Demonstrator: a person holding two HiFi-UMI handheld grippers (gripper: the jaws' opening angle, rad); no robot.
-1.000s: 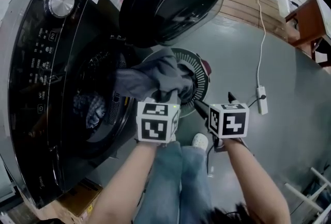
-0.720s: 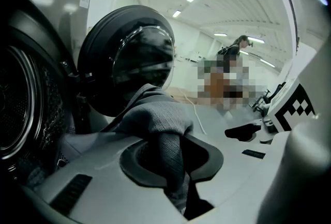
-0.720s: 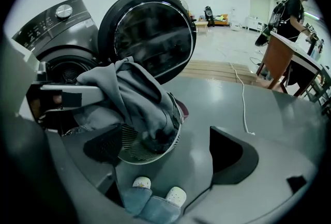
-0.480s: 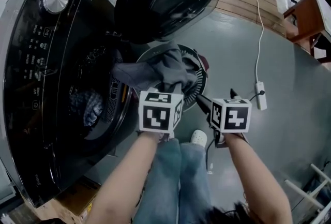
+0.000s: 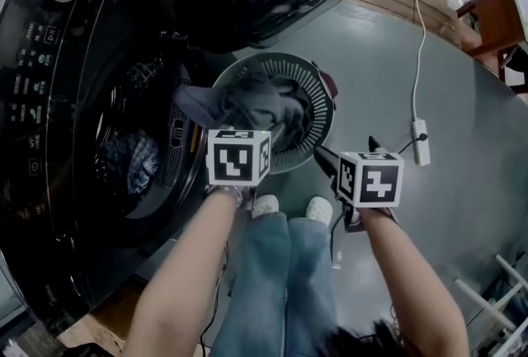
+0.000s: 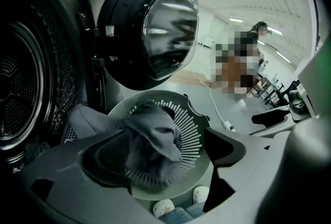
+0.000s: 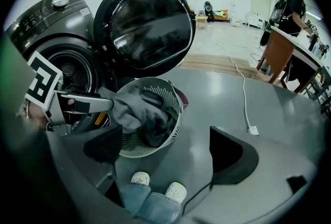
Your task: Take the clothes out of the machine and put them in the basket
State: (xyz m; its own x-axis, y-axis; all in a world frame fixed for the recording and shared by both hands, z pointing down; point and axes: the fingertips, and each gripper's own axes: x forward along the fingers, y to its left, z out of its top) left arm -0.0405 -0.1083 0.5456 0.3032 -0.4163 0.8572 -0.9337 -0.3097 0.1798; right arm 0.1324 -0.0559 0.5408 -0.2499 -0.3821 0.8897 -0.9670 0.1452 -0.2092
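Left tongs (image 6: 173,161) just opened; grey garment (image 6: 155,140) between them, draped over basket (image 6: 195,137).

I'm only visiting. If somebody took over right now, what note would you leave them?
Left tool: open, jaws have just been opening; grey garment shows between them, not pinched.
Right tool: open, empty, beside the basket.
Things: grey garment in the basket, one end draped over its rim toward the washing machine; checked cloth inside that machine.
Done: one garment delivered.
Left: probably tuck in the draped end, then fetch the checked cloth.
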